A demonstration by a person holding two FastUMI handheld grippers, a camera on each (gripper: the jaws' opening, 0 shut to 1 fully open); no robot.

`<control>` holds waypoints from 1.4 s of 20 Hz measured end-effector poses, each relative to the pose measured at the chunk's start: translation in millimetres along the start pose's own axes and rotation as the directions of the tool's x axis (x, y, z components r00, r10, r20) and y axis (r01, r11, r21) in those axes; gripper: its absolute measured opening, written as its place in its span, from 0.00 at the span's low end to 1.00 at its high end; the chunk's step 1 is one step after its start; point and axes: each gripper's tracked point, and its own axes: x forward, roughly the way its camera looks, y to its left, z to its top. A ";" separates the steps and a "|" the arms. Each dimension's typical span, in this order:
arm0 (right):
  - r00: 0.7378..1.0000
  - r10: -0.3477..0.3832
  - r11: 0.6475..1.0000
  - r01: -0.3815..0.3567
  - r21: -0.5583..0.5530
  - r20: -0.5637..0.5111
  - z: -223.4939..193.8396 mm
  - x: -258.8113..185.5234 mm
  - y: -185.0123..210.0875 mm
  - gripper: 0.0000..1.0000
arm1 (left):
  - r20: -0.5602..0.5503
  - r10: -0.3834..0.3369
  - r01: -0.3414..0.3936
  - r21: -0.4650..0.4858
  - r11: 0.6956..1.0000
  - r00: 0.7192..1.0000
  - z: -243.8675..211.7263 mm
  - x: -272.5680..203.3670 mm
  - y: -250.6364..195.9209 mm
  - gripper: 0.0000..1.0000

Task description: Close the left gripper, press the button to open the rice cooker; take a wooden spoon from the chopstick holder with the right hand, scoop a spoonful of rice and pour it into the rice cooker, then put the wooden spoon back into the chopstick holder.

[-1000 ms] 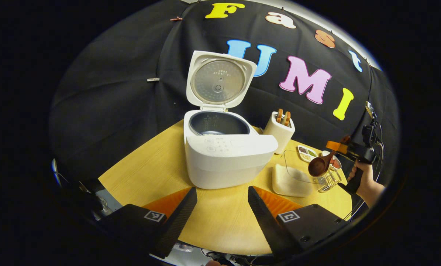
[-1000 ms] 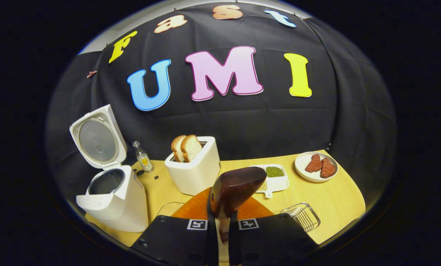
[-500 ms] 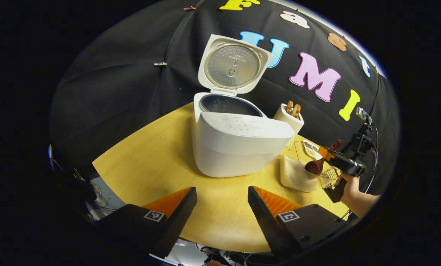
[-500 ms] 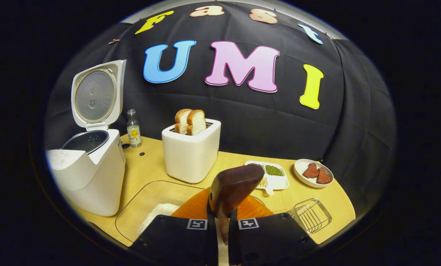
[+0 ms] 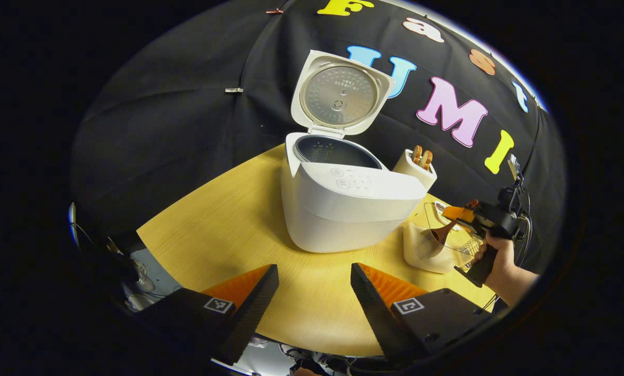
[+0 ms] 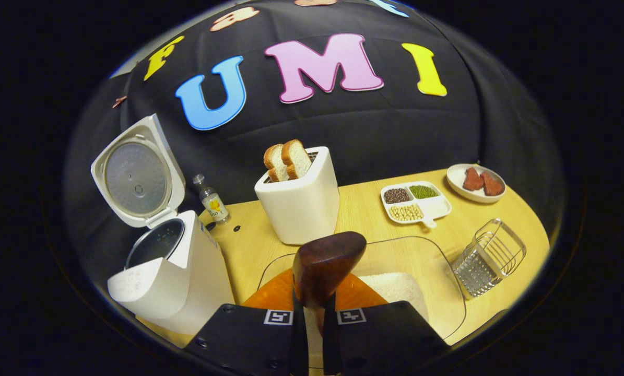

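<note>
The white rice cooker stands in the middle of the table with its lid raised and the dark inner pot showing. My left gripper hovers open in front of it, holding nothing. My right gripper is shut on the handle of the wooden spoon. In the left gripper view a hand holds the right gripper, and the spoon tilts down into the clear container of white rice. The wire chopstick holder stands right of the container.
A white toaster with two bread slices stands behind the rice container. A small bottle is near the cooker. A divided dish of beans and a plate of meat sit at the back right of the wooden table.
My right gripper has brought the spoon lower and over the rice container, tipping it down. The left gripper has shifted a little and stays open.
</note>
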 end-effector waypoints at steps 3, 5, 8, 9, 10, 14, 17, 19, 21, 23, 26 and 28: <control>0.999 0.000 0.994 0.006 0.113 -0.049 -1.9 -3.7 -5.8 0.16 | -0.006 -0.013 0.013 0.007 1.000 1.000 -1.2 0.2 -4.1 0.95; 0.997 0.013 0.980 0.003 0.199 -0.078 -1.4 -9.1 -7.6 0.16 | -0.008 -0.018 0.018 0.010 1.000 1.000 -0.3 -0.2 -5.0 0.95; 0.994 0.031 0.953 0.002 0.304 -0.104 1.7 -18.6 -13.1 0.16 | 0.001 -0.022 0.022 0.016 1.000 1.000 6.0 -1.1 -6.8 0.96; 0.994 0.036 0.938 0.003 0.345 -0.105 4.2 -23.2 -16.2 0.15 | 0.007 -0.023 0.023 0.016 1.000 1.000 8.1 -2.9 -6.8 0.96; 0.994 0.036 0.920 0.009 0.393 -0.105 7.5 -26.5 -20.0 0.16 | 0.012 -0.022 0.021 0.016 1.000 1.000 10.7 -3.9 -7.2 0.96; 0.993 0.007 0.842 0.058 0.537 -0.119 17.3 -37.4 -43.5 0.15 | 0.044 -0.019 0.018 0.028 0.999 0.999 22.0 -11.2 -7.6 0.95; 0.993 -0.031 0.815 0.089 0.573 -0.110 30.6 -50.1 -61.4 0.16 | 0.046 -0.027 0.025 0.037 0.999 0.999 24.8 -14.3 -5.1 0.95; 0.995 -0.040 0.793 0.084 0.604 -0.086 42.7 -55.4 -68.7 0.16 | 0.041 -0.037 0.035 0.045 0.998 0.998 23.2 -14.0 -5.2 0.95; 0.996 -0.051 0.764 0.086 0.640 -0.074 54.0 -61.6 -78.7 0.15 | 0.041 -0.046 0.044 0.057 0.997 0.998 24.4 -14.2 -5.4 0.96; 0.996 -0.063 0.738 0.090 0.669 -0.064 64.5 -67.3 -86.8 0.15 | 0.049 -0.047 0.043 0.072 0.996 0.998 28.8 -14.7 -6.1 0.95; 0.995 -0.081 0.707 0.102 0.700 -0.063 74.7 -74.9 -95.2 0.15 | 0.061 -0.051 0.046 0.089 0.995 0.997 32.1 -17.4 -8.6 0.97; 0.996 -0.068 0.680 0.091 0.727 -0.061 82.3 -77.3 -92.7 0.15 | 0.064 -0.054 0.048 0.086 0.995 0.997 31.7 -19.4 -8.6 0.95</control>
